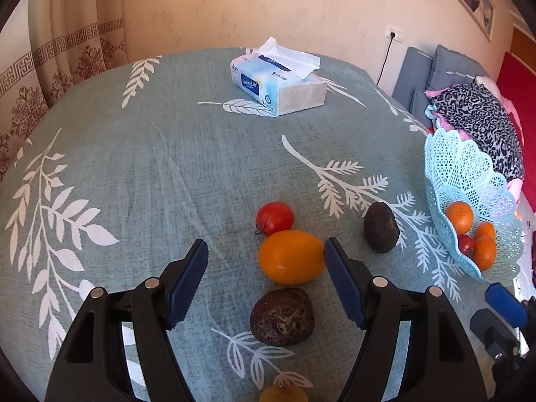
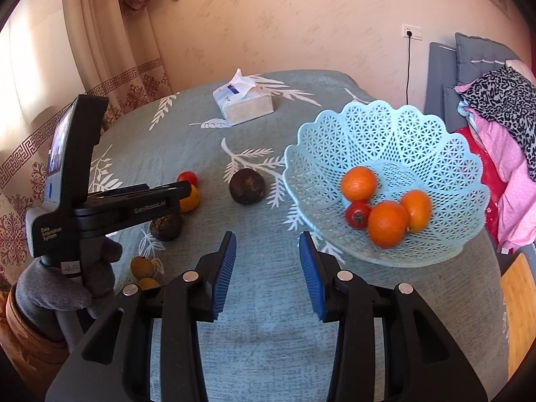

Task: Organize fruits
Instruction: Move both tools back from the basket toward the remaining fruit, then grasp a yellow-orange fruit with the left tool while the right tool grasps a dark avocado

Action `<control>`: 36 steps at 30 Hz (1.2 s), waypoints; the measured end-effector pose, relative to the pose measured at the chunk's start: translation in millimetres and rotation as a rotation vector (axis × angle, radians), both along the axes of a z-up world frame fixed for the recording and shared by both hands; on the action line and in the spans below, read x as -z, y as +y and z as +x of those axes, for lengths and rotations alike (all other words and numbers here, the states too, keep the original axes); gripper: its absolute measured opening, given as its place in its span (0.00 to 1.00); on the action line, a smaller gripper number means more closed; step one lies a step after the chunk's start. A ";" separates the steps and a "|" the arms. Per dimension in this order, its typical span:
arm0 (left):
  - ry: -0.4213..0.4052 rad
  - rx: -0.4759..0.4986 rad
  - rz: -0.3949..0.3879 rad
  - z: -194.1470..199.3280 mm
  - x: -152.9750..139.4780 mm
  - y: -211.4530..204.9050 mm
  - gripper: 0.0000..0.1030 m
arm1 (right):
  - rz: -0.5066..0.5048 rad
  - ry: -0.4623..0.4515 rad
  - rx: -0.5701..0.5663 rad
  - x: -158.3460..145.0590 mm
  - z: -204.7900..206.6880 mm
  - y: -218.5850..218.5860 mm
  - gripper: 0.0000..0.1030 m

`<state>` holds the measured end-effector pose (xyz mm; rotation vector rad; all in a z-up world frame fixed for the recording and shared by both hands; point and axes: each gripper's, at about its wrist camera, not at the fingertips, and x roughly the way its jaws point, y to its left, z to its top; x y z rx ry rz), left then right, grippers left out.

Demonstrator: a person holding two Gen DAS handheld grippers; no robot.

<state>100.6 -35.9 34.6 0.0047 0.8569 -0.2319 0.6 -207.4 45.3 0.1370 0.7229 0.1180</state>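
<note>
My left gripper (image 1: 265, 249) is open above the teal cloth, and an orange fruit (image 1: 290, 256) lies just past its fingertips, close to the right pad without being squeezed. A dark brown fruit (image 1: 282, 316) lies under the gap between the fingers. Beyond are a red tomato (image 1: 274, 217) and a dark avocado (image 1: 381, 227). The light blue lattice basket (image 2: 385, 127) holds three oranges (image 2: 388, 222) and a tomato (image 2: 357, 214). My right gripper (image 2: 267, 238) hangs open and empty in front of the basket. In the right wrist view the left gripper (image 2: 182, 189) hides part of the orange fruit (image 2: 191, 201).
A tissue box (image 1: 278, 83) sits at the far side of the round table (image 1: 150, 154). Two small yellow-brown fruits (image 2: 142, 266) lie near a gloved hand (image 2: 67, 284). A chair piled with clothes (image 2: 502, 107) stands right of the table, beside a wooden surface (image 2: 519, 301).
</note>
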 end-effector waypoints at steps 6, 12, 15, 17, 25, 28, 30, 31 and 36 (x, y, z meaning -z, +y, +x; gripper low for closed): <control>0.012 0.011 -0.021 2.7 4.0 -1.7 0.71 | 0.005 0.021 -0.025 4.7 3.5 7.2 0.39; 0.027 0.031 -0.024 4.3 7.7 -8.2 0.71 | 0.014 0.054 -0.049 12.3 11.1 13.4 0.39; 0.032 0.040 -0.031 5.6 9.6 -9.9 0.68 | -0.003 0.067 -0.061 16.0 16.4 19.4 0.39; 0.035 0.059 -0.047 6.0 10.0 -11.1 0.60 | -0.011 0.081 -0.066 19.3 21.8 23.2 0.39; 0.020 0.091 -0.071 -1.3 4.6 -6.9 0.40 | -0.044 0.111 -0.075 27.6 44.4 37.6 0.40; 0.012 0.069 -0.078 -2.2 1.5 2.3 0.40 | -0.058 0.115 -0.072 30.0 53.8 43.6 0.40; -0.001 0.049 -0.075 -3.7 -2.3 8.6 0.40 | -0.072 0.116 -0.067 31.7 60.9 47.3 0.39; -0.007 0.042 -0.073 -4.0 -3.8 10.5 0.40 | -0.081 0.117 -0.060 32.8 65.1 49.2 0.39; -0.042 0.012 -0.073 -7.8 -12.3 21.1 0.40 | -0.113 0.110 -0.019 35.9 82.2 53.3 0.39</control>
